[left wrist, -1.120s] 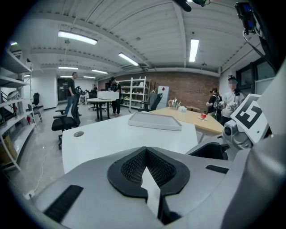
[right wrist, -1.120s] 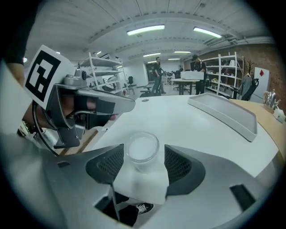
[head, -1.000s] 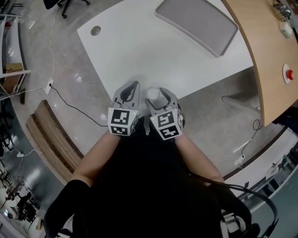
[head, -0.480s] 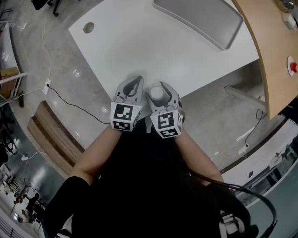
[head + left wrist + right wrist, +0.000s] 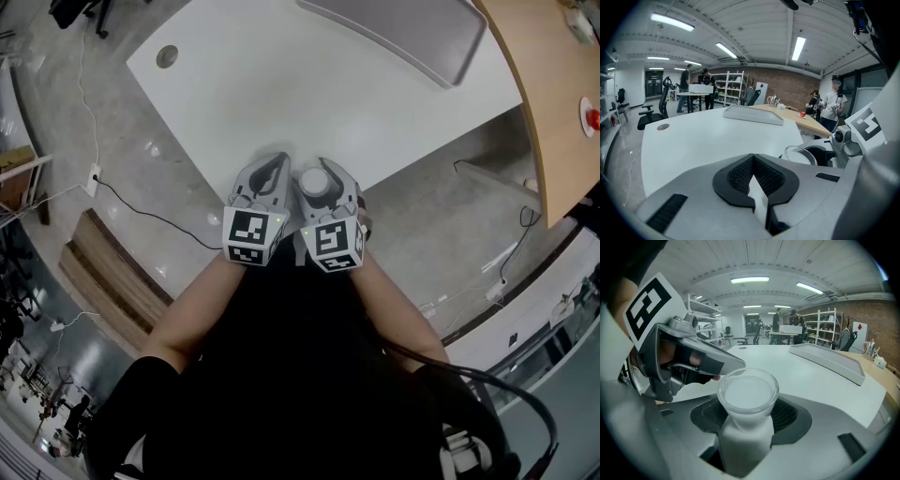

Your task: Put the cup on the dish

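Observation:
A white frosted cup [image 5: 314, 183] stands upright between the jaws of my right gripper [image 5: 319, 172], which is shut on it at the near edge of the white table [image 5: 262, 84]. In the right gripper view the cup [image 5: 747, 399] fills the gap of the gripper [image 5: 747, 420]. My left gripper [image 5: 272, 165] sits close beside it on the left, jaws shut with nothing between them [image 5: 752, 180]. The cup's rim [image 5: 799, 154] shows at the right of the left gripper view. The grey dish, a shallow tray [image 5: 394, 33], lies at the table's far side.
A round cable hole [image 5: 166, 56] marks the table's far left corner. A wooden desk [image 5: 553, 75] with a red button [image 5: 591, 119] runs along the right. Cables lie on the floor [image 5: 141, 211]. People stand among shelves and desks far behind [image 5: 696, 86].
Both grippers have edged forward together over the table's near edge, the right one still holding the cup. The left gripper stays shut.

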The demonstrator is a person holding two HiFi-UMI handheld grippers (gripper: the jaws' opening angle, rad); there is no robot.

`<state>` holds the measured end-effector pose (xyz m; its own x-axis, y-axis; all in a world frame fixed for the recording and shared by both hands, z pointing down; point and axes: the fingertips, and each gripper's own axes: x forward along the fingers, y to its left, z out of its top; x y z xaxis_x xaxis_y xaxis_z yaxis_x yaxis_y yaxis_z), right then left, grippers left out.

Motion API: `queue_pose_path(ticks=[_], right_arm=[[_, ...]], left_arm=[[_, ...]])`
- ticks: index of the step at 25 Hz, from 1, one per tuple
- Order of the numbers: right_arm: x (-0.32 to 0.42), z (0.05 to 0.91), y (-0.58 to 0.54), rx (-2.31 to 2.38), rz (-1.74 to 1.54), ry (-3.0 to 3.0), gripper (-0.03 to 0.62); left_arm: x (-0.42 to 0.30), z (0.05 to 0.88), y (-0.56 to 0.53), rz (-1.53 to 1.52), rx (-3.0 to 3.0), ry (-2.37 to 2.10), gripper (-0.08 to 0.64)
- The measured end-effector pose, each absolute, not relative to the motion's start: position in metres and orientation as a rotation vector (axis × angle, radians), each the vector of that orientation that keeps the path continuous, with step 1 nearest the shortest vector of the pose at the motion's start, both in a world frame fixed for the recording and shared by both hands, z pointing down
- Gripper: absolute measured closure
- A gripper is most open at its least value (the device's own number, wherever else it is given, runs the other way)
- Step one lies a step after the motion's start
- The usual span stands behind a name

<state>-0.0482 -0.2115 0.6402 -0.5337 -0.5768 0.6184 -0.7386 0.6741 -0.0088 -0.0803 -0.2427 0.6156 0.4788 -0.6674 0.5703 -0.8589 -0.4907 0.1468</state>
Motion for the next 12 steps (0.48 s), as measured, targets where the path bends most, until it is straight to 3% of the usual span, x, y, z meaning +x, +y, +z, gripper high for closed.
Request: queue_pose_path(ticks=[12], right_arm=[[-0.02, 0.574, -0.204, 1.056, 0.408, -2.326, 0.357]], left_arm=[[-0.056, 0.554, -0.235, 0.562, 2.408, -1.293, 0.554]])
